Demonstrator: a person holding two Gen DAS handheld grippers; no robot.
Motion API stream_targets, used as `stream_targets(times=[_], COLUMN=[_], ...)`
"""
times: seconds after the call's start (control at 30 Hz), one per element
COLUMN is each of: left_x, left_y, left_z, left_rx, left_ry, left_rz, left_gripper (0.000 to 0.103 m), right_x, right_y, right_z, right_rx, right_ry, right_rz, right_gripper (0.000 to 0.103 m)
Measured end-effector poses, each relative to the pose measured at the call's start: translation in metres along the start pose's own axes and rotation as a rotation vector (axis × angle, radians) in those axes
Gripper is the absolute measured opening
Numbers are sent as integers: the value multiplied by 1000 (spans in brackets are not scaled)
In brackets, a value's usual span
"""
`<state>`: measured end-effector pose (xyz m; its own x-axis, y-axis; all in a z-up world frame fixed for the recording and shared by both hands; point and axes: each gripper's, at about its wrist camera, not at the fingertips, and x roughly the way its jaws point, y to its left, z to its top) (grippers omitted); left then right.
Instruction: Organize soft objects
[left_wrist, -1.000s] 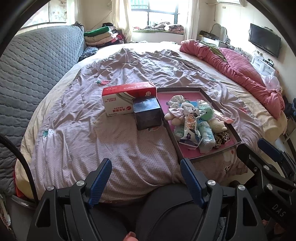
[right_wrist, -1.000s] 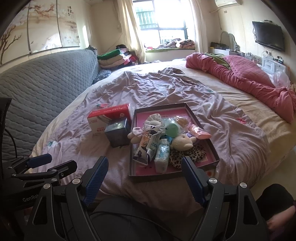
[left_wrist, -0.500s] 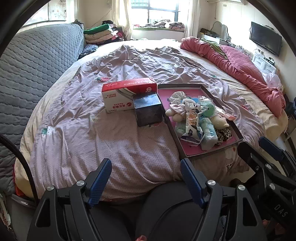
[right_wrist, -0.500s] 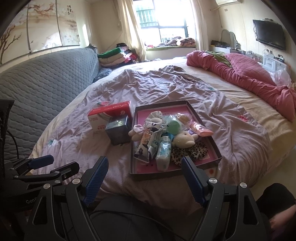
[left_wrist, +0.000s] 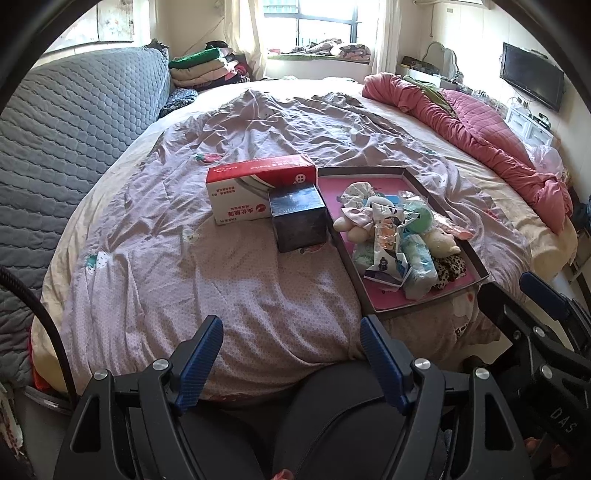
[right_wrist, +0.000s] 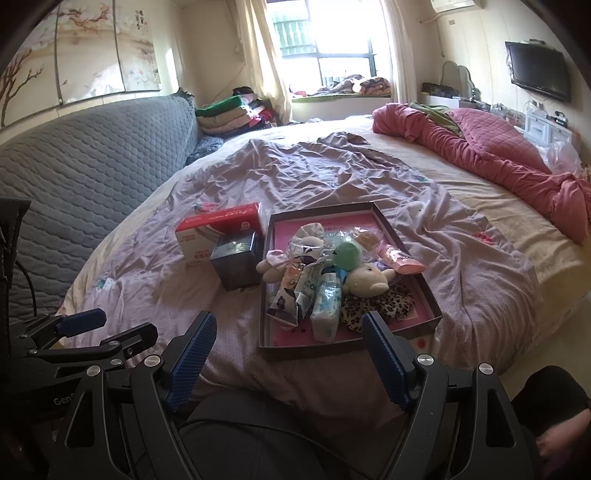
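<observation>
Left gripper (left_wrist: 291, 343), right gripper (right_wrist: 286, 338): black frames, ribbed blue pads, silver screws; white lettering printed; dark trousers worn.

The only change is a slight drift of both views. In the right wrist view the tray (right_wrist: 351, 347) sits a touch nearer 12 o'clock than a second ago. In the left wrist view its near corner has slipped slightly toward 2 o'clock.

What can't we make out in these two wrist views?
- Tray contents: the soft items are piled up, so the lower ones are hidden in both views.
- Dark box: covers part of the red-and-white box in both views.
- Box labels: print too small to read.
- Near bed edge: blocked by the open left gripper and open right gripper.
- Left gripper in the right wrist view: cut off by the frame edge.
</observation>
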<state>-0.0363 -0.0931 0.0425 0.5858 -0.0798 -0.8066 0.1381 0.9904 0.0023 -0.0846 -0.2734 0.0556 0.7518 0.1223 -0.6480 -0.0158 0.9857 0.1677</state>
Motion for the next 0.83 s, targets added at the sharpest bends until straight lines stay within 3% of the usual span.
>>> stream_targets(times=[0.83], left_x=[17], left_y=[9], left_z=[-6], left_rx=[-17], left_ry=[9], left_rz=[-24], left_gripper=[76], right_x=[2], right_y=[-4], right_z=[-2], right_rx=[8], right_ry=[-8], right_rz=[-9], right_gripper=[82])
